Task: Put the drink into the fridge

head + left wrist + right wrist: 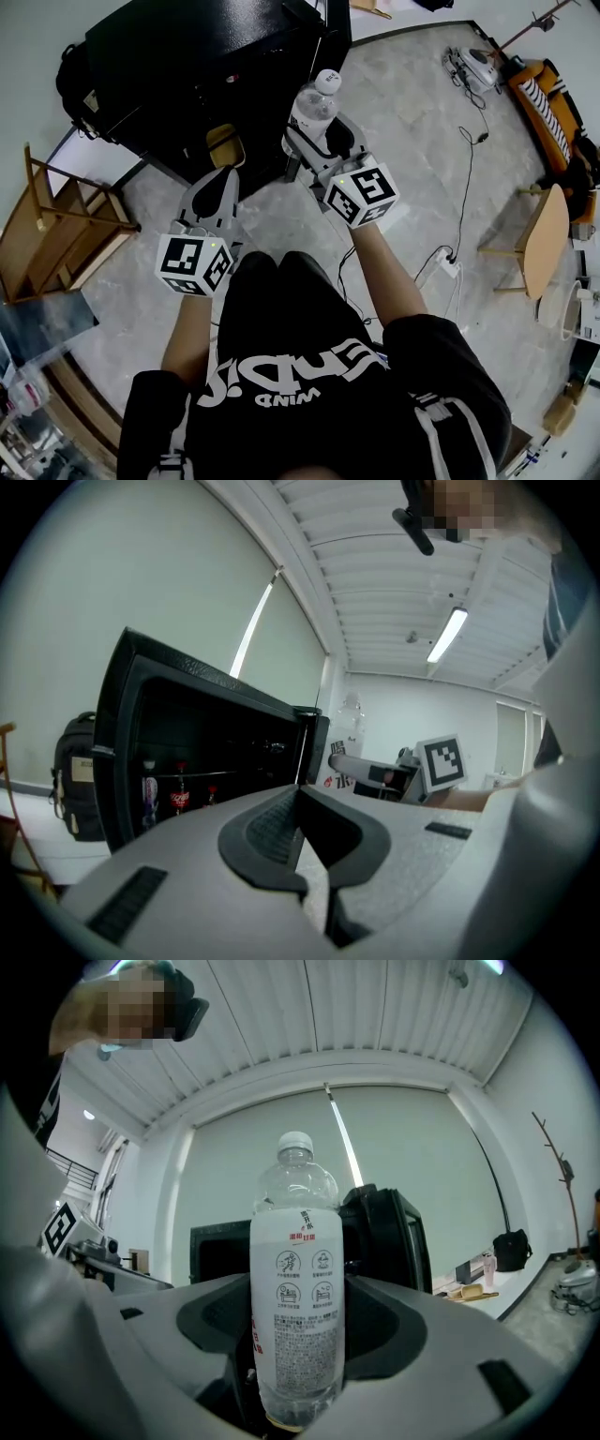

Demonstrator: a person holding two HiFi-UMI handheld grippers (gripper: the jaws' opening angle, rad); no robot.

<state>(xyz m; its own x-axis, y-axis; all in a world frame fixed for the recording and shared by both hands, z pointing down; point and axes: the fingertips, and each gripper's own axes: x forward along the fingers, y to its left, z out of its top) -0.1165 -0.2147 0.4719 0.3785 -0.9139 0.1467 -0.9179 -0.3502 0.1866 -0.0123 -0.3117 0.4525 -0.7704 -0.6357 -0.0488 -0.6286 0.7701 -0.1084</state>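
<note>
The right tongs (295, 1335) are shut tight on a see-through drink bottle (295, 1269) with a white cap and a white label. The bottle stands straight up between the two jaws, with its bottom low down in the gap. The left tongs (298, 794) are pinched together with nothing in them. Both of the person's bare arms reach forward, side by side. The right arm goes out farther, so the bottle is held up in the air just in front of the black fridge (187, 66), not inside it. The left tongs hang lower and nearer to the person, to the left of the bottle. The fridge door is open. Inside, on a shelf, stand a few small bottles (178, 794), one with a red label. A dark backpack (75, 771) leans by the left side of the fridge. A black cable (466, 187) lies across the grey floor on the right.
</note>
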